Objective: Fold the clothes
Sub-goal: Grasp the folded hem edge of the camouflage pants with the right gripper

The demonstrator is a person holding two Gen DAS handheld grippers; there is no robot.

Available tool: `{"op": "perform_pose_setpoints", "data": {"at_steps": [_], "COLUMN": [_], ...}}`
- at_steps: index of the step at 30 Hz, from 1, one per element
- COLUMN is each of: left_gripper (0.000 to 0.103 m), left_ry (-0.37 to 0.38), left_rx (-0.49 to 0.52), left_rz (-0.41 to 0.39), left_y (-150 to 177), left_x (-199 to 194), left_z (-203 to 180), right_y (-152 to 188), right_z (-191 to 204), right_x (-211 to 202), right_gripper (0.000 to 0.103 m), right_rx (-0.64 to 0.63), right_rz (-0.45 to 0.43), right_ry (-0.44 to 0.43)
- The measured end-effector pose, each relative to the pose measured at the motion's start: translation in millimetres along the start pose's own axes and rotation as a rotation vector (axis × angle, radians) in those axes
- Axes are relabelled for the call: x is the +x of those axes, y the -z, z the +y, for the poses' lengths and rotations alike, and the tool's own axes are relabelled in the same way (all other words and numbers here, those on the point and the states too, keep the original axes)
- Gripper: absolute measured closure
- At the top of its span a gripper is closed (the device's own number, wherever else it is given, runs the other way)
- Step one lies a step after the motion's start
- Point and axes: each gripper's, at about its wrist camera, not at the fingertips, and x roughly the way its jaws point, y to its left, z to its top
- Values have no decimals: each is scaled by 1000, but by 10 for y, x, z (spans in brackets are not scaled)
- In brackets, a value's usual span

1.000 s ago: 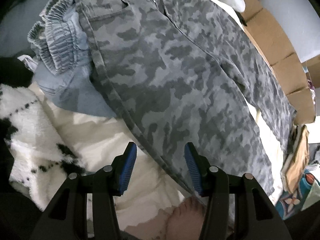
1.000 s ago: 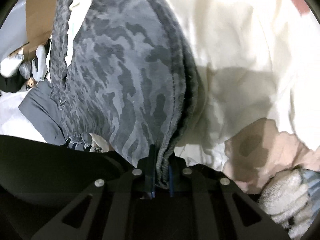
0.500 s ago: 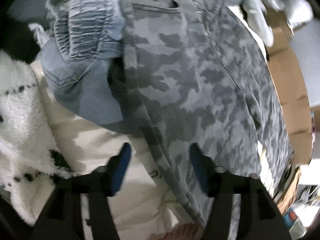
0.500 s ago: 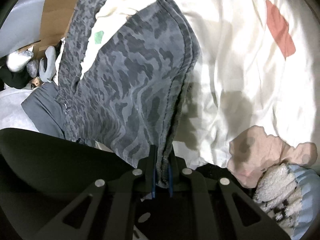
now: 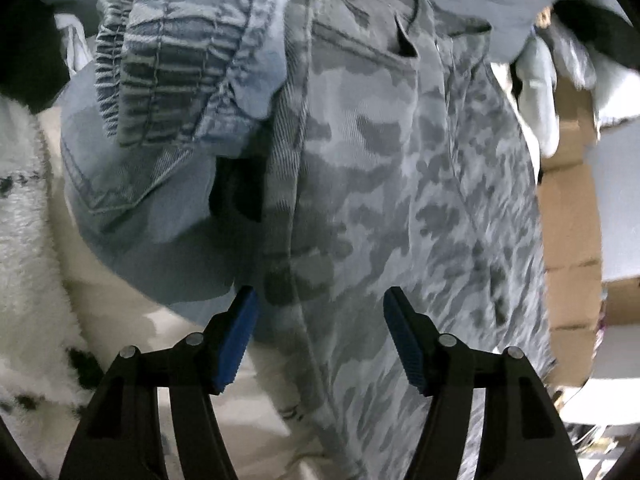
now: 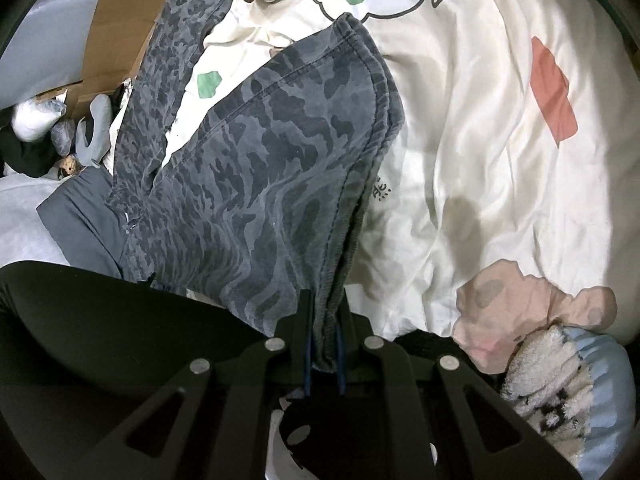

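Blue-padded and spread wide, the left gripper (image 5: pixel 320 332) held nothing, its 2 fingers straddling the side seam of the camouflage trousers (image 5: pixel 380 200), which lay on the cream quilt (image 6: pixel 480 160). The right gripper (image 6: pixel 323 344) was clamped on a trouser-leg edge. Pale denim (image 5: pixel 168 120) lay bunched at 11 o'clock, cardboard (image 5: pixel 568 220) at 3.

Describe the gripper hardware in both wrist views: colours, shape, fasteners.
Left gripper: black skeletal frame with cutouts, silver round fasteners, ribbed blue pads on the fingers. Right gripper: same black frame and silver fasteners, blue pads showing only as thin edges. No cables visible.
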Motion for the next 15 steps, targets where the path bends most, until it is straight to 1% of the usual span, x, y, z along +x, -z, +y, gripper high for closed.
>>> {"op": "perform_pose_setpoints", "data": {"at_steps": [4,7,8,9,10,11,12,14,15], "left_gripper": [37,38,41,46,58,63,65,76,78], "left_ry": [8,17,24,31,33,31,41,71,88], "left_rx": [-28,-17,-14,-12,-16,-27,-35,-51,-57], "left_rz": [-3,5,1,-3,-13,-20,-24,-34,-40], "left_y": [-73,-80,-80,-79,-75,-69,-68,-78,-90], "left_x": [88,164,170,175,157,132,113,60,29], "left_z": [22,-13,-24,-35,-34,-16,-7,6,10], "right_y": [-24,-47,-52,-58,-61,-65,-68,-86,-97], "right_z": [28,27,24,22,25,30,35,32,28], "right_x": [-27,-29,-28,-27,-29,-34,-39,-45,-47], "right_gripper": [95,95,95,95,95,95,95,95,95], "right_rx": [-6,-4,-2,1,1,1,0,6,8], "right_rz": [-6,-9,-9,-9,-10,-12,-14,-18,-20], "right_ry": [10,19,20,22,22,20,18,12,12]}}
